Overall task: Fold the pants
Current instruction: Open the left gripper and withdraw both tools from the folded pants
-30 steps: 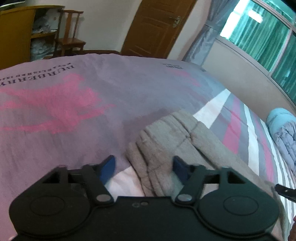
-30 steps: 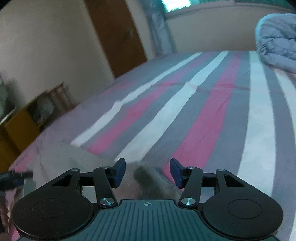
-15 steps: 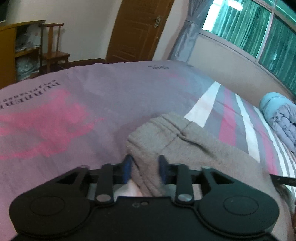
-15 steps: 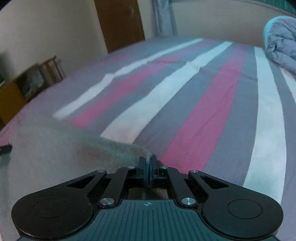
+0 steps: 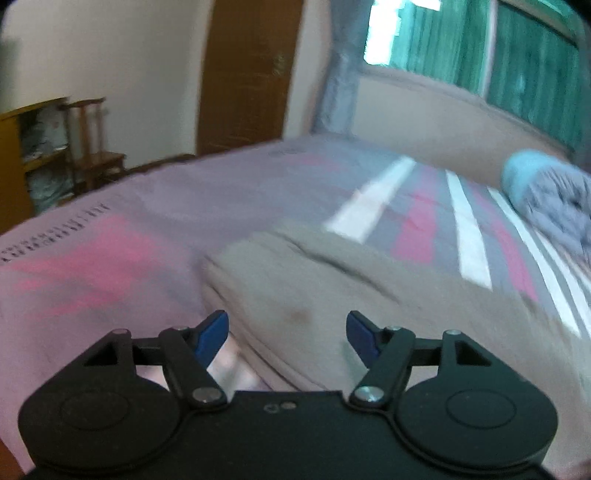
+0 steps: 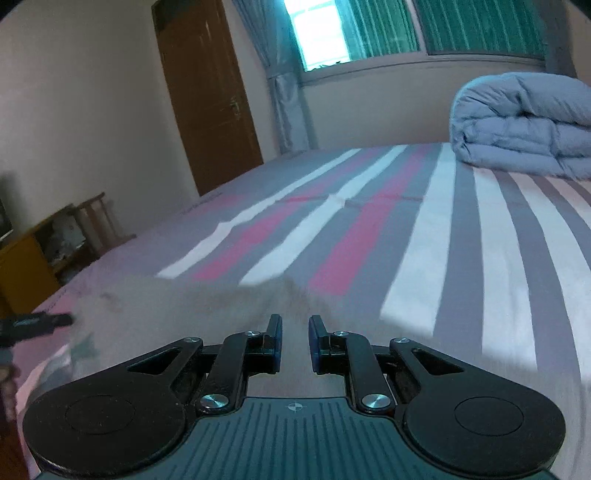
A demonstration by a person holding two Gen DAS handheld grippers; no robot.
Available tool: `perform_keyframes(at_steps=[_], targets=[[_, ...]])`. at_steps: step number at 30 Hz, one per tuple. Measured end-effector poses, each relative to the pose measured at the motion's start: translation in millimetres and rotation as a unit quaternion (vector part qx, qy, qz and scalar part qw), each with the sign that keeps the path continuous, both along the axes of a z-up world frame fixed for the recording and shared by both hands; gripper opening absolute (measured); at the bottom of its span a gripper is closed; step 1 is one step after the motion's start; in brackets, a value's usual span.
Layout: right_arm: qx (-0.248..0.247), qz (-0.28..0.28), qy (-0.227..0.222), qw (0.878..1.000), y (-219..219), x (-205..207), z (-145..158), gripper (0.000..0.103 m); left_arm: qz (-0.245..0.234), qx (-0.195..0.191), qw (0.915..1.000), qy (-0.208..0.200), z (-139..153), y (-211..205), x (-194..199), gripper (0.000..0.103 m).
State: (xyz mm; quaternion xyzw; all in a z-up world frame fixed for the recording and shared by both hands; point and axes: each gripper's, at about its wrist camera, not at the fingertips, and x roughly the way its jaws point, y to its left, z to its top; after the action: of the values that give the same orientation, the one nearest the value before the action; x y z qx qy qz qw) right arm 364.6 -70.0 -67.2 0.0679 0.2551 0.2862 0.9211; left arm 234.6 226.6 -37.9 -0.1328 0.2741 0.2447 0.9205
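Note:
The grey-brown pants (image 5: 332, 295) lie folded flat on the striped bed sheet (image 5: 110, 229). In the left wrist view my left gripper (image 5: 287, 334) is open, its blue fingertips apart above the near edge of the pants and holding nothing. In the right wrist view the pants (image 6: 207, 310) lie just beyond my right gripper (image 6: 294, 341), whose jaws stand a little apart with nothing between them. The tip of the left gripper (image 6: 33, 325) shows at the left edge of that view.
A folded blue-grey duvet (image 6: 524, 125) sits at the far right of the bed. A wooden door (image 6: 207, 92), a chair (image 5: 92, 140) and a yellow cabinet (image 5: 14, 162) stand beyond the bed's left side. A curtained window (image 6: 406, 26) is behind.
Both grippers were shut on the pants half a second ago. Both have now opened, let go and lifted back; the pants lie flatter on the bed.

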Motion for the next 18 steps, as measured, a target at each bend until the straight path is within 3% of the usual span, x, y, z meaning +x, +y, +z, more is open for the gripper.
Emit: perform_keyframes(at_steps=[2,3,5,6,8,12,14,17,18], targets=[[0.002,0.004,0.008,1.000,1.5,-23.2,-10.2,0.015,-0.011,-0.010,0.9986,0.050,-19.1,-1.1,10.5,0.063],[-0.010,0.009,0.011,1.000,8.1,-30.6,-16.5,0.015,-0.017,-0.015,0.9981,0.057,-28.7,1.1,10.0,0.065],[-0.072,0.028,0.061,0.995,25.2,-34.2,-41.5,0.015,-0.017,-0.018,0.9982,0.055,-27.4,4.0,4.0,0.067],[-0.088,0.028,0.056,0.994,28.4,-38.6,-47.1,0.016,-0.014,-0.005,0.9983,0.057,-21.3,1.6,1.3,0.062],[-0.076,0.022,0.035,0.996,23.5,-52.4,-37.8,0.016,-0.021,0.027,0.9981,0.051,-9.3,-7.8,-3.5,0.061],[-0.026,0.028,-0.011,0.999,18.0,-72.4,-19.1,0.016,-0.042,0.033,0.9975,0.046,-9.1,-23.3,-1.6,0.062],[-0.017,0.034,-0.007,0.999,23.9,-72.3,-20.8,0.016,-0.047,0.026,0.9968,0.060,-20.9,-27.9,1.6,0.062],[-0.092,0.030,0.043,0.994,47.2,-65.1,-44.7,0.016,-0.040,0.010,0.9978,0.053,-20.3,-26.7,-4.7,0.060],[-0.089,0.027,0.037,0.995,47.3,-66.3,-42.5,0.017,-0.043,0.013,0.9979,0.046,-14.2,-29.1,-7.8,0.059]])
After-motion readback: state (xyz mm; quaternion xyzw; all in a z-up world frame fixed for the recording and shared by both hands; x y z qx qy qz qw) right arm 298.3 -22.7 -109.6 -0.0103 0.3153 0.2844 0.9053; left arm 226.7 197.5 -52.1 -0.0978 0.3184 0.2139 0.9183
